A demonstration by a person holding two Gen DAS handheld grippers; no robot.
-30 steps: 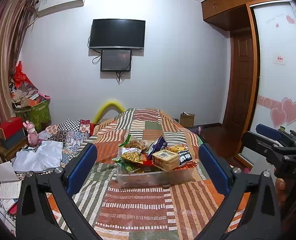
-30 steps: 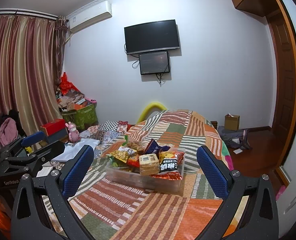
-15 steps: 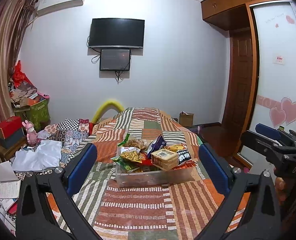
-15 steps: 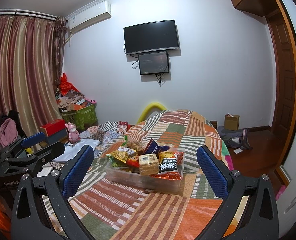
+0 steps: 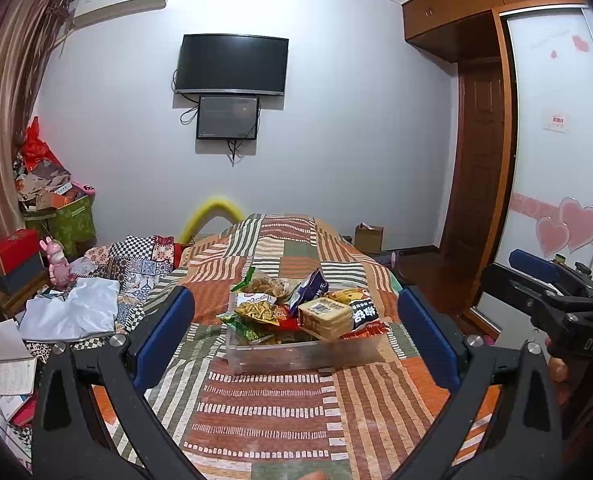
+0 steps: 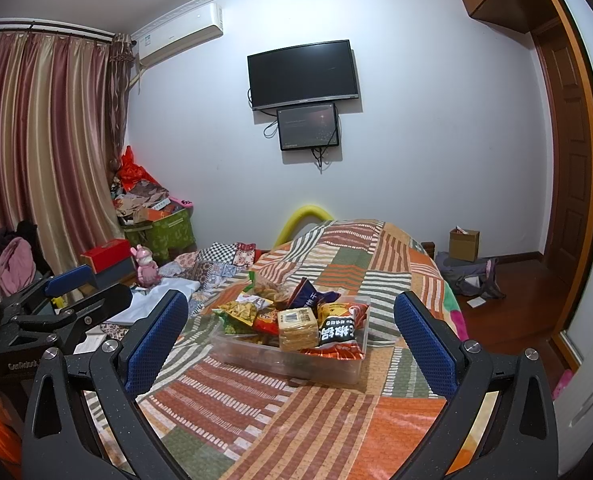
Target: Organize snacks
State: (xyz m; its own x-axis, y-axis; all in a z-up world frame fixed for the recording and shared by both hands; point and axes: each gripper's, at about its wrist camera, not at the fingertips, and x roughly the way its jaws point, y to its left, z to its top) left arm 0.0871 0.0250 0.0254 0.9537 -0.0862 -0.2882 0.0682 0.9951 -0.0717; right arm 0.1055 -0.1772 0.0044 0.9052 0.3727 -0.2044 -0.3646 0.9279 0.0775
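Observation:
A clear plastic box (image 5: 336, 354) (image 6: 252, 354) stands on the patchwork bedspread (image 5: 272, 412) (image 6: 256, 408), piled with several snack bags. On top lie a beige cracker pack (image 5: 324, 318) (image 6: 298, 322), a black-and-white bag (image 5: 363, 314) (image 6: 336, 332), a yellow chips bag (image 5: 256, 312) (image 6: 240, 312) and a dark blue bag (image 5: 310, 288) (image 6: 308, 296). My left gripper (image 5: 296, 340) is open and empty, well short of the box. My right gripper (image 6: 290, 344) is open and empty, also short of it. Each gripper shows at the edge of the other's view.
White cloth (image 5: 72, 308) and patterned fabrics (image 5: 136, 256) lie left of the bed. Boxes and a pink rabbit toy (image 6: 146, 266) stand by the curtain. A cardboard box (image 6: 464, 244) sits on the floor at right, by the wooden door (image 5: 480, 160). A TV (image 5: 232, 64) hangs on the far wall.
Both views have shifted only slightly; the left gripper has drifted a little, so the box sits marginally higher in its view. Both grippers stay open and empty.

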